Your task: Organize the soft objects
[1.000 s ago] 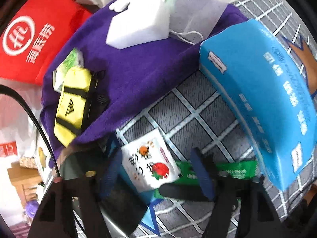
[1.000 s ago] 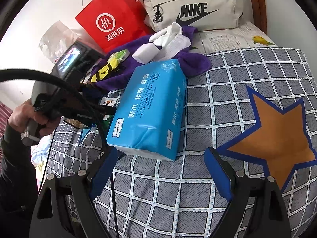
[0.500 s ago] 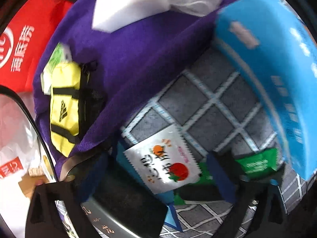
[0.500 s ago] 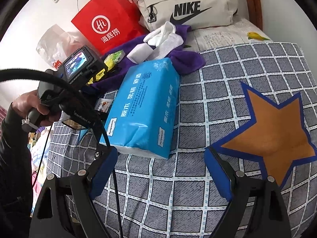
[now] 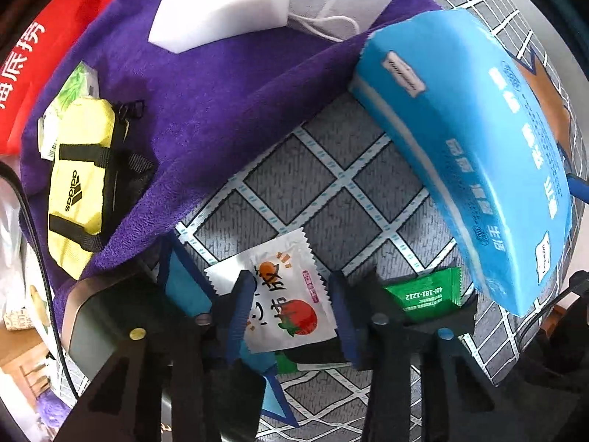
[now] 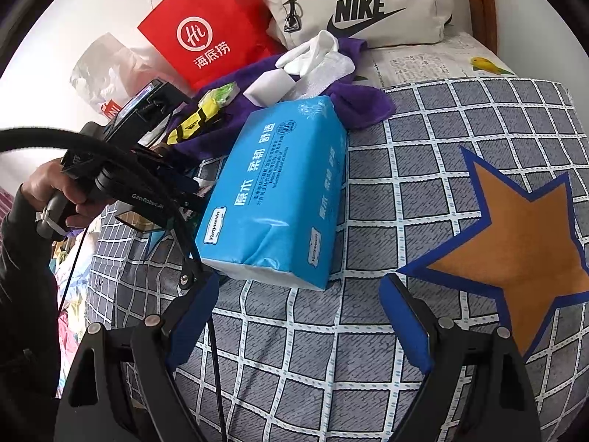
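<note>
My left gripper [image 5: 291,309] has its jaws closing around a white snack packet [image 5: 283,287] printed with an orange and a tomato, lying on the checked bedspread [image 5: 331,191]. The fingers sit at the packet's two sides. A green sachet [image 5: 427,291] lies just right of it. A blue tissue pack [image 5: 486,154] lies to the right, and shows in the right wrist view [image 6: 279,199]. My right gripper [image 6: 298,320] is open and empty, just in front of the tissue pack. The left gripper also shows in the right wrist view [image 6: 184,191], left of the pack.
A purple towel [image 5: 206,95] carries a yellow Adidas pouch [image 5: 81,184], a white sponge block [image 5: 221,11] and white gloves [image 6: 316,55]. A red paper bag [image 6: 206,25] and a beige Nike bag [image 6: 360,3] stand behind. An orange star [image 6: 515,243] marks the bedspread.
My left gripper has moved onto the snack packet and its jaws have narrowed around it. The right gripper has stayed open and drawn slightly nearer to the tissue pack.
</note>
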The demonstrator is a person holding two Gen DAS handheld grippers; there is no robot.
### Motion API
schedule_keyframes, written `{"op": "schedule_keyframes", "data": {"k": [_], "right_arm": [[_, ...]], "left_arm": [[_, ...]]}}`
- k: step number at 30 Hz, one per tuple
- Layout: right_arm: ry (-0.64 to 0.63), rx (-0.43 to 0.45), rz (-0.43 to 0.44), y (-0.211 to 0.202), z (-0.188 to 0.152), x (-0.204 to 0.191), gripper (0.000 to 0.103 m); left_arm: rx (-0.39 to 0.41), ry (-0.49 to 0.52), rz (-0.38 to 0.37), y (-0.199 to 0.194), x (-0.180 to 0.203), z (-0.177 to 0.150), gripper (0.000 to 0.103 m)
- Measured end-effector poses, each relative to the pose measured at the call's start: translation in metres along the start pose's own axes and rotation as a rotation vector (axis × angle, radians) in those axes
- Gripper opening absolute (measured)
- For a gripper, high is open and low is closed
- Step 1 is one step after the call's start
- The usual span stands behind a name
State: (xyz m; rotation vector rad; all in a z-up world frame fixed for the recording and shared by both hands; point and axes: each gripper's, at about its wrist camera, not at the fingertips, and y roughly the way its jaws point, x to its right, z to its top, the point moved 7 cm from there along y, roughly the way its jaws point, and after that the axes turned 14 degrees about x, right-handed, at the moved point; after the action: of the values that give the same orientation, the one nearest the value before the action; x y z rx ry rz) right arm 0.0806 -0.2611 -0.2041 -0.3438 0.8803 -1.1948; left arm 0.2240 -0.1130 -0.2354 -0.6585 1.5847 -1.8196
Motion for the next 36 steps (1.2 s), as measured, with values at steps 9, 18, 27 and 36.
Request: {"op": "schedule_keyframes", "data": {"k": [9,18,27,36], "right_arm": [[-0.001,0.002,-0.013,-0.005,-0.003,0.002,0.088],[-0.021,0.006,-0.003,-0.009,-0.004,-0.009,0.088],[-0.06,0.011,0.01,-0.017,-0.004,-0.031,0.088],[-0.113,-0.01,0.041,-0.01,-0.008,-0.06,0.088]], "left_arm": [[0.035,-0.006,0.004,-0.024,0.016,-0.001,0.008],[0.13,-0.057,-0.005,-0.089,0.022,-0.032,0.002],[0.265,-0.092,-0.002,-0.156,0.019,-0.051,0.002],[0.301,-0.156,-0.039,-0.115,0.012,-0.081,0.002]]}}
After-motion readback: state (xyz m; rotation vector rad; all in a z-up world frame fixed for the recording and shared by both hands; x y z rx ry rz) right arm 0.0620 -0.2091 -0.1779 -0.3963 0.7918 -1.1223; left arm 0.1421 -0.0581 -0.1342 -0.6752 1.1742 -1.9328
